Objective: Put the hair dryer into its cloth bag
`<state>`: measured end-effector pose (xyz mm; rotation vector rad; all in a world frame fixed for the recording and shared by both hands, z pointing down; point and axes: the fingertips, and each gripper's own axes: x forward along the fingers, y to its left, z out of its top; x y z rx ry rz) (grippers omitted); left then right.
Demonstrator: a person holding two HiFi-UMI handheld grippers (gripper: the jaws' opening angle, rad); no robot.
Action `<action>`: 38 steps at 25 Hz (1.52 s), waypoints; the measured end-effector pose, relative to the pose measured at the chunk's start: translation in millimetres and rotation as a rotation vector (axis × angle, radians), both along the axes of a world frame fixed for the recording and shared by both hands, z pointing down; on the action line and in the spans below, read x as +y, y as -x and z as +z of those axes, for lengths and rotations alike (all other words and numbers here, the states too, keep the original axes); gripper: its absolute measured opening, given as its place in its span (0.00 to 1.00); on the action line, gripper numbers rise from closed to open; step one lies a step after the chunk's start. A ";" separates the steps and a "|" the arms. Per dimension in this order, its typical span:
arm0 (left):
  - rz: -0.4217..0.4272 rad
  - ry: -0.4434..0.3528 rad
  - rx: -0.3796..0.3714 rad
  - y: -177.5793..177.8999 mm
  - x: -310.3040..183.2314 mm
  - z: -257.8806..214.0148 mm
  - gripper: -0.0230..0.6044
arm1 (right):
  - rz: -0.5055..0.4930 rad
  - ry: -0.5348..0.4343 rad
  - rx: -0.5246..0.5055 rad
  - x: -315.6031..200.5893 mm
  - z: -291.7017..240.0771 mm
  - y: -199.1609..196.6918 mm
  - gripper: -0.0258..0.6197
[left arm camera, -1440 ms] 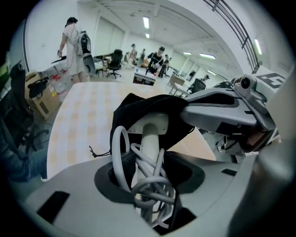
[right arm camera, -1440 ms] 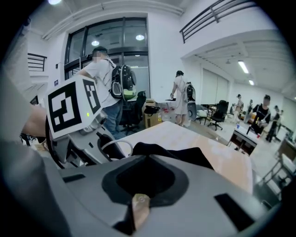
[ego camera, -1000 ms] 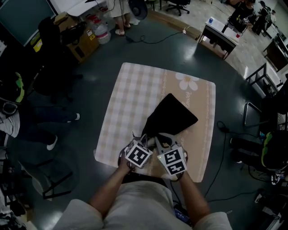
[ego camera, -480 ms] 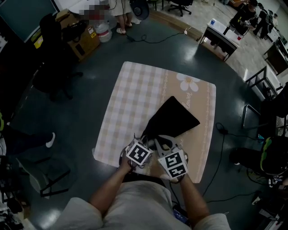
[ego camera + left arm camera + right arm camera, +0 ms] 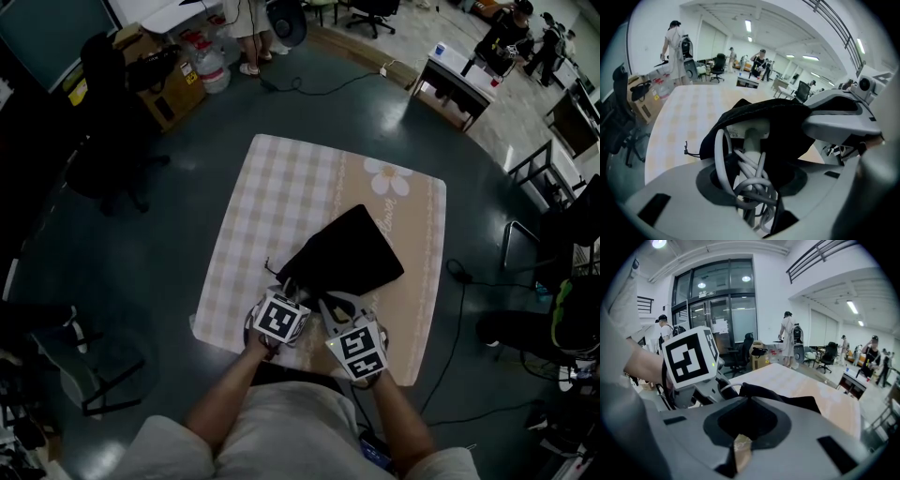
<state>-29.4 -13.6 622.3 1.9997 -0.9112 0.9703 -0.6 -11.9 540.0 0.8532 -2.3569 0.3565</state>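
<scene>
A black cloth bag lies on the checked mat, its mouth toward me. The white hair dryer sits inside that mouth, and its coiled white cord spills out. My left gripper is at the mouth's left side, its jaws closed on the cord bundle. My right gripper is shut, pinching the bag's black rim on the right side. The bag's drawstring end hangs off to the left. The rest of the dryer is hidden in the cloth.
The mat lies on a dark floor. A cardboard box and a black chair stand at the upper left, and a cable runs along the mat's right side. People stand near the desks beyond.
The bag has turned and spread leftward, and lies flatter on the mat. Both grippers stay at its mouth, the left one shifted slightly left.
</scene>
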 end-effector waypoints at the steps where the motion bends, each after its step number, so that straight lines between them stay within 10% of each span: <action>1: -0.003 -0.003 -0.001 0.4 -2.0 -0.2 0.34 | 0.000 0.002 -0.001 -0.5 0.4 -0.4 0.08; 38: 0.048 -0.095 0.063 -52.0 -50.3 15.6 0.34 | 0.069 0.058 0.004 0.1 22.6 -45.1 0.08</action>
